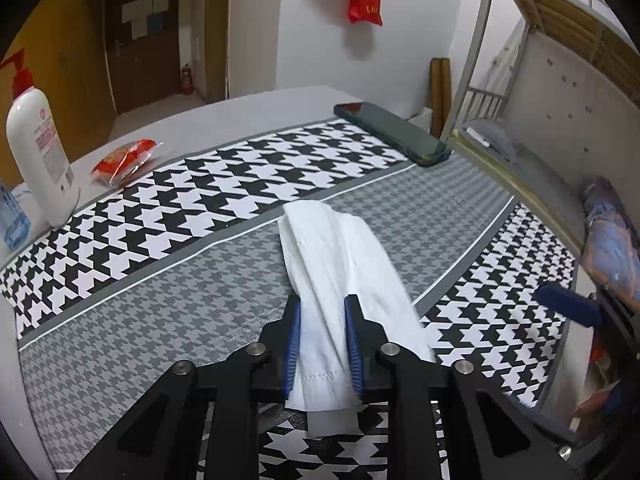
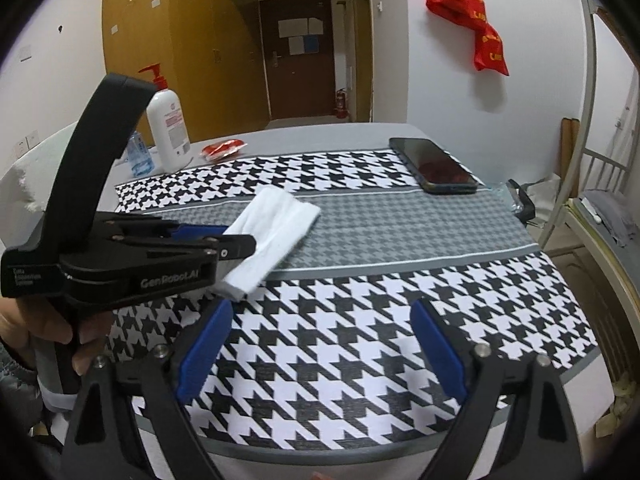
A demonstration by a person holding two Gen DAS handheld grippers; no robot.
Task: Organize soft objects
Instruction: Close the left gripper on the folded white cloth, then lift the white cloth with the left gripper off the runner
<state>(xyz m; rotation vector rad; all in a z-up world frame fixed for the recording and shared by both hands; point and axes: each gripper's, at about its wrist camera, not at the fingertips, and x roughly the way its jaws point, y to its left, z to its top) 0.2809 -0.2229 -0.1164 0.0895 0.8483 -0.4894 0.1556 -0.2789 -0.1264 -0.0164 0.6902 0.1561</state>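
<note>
Left gripper [image 1: 322,304] pinching near end of folded white cloth [image 1: 340,256] on houndstooth mat [image 1: 200,280]: light, limp, likely droops; right gripper [image 2: 322,316] spread, empty.

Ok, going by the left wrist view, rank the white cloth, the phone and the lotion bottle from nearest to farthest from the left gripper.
1. White cloth: lying between the fingers of the left gripper, on the grey band of the mat.
2. Lotion bottle: far left, standing upright past the mat's edge.
3. Phone: far right corner of the mat, lying flat.
The bottle and the phone are close to call.
</note>
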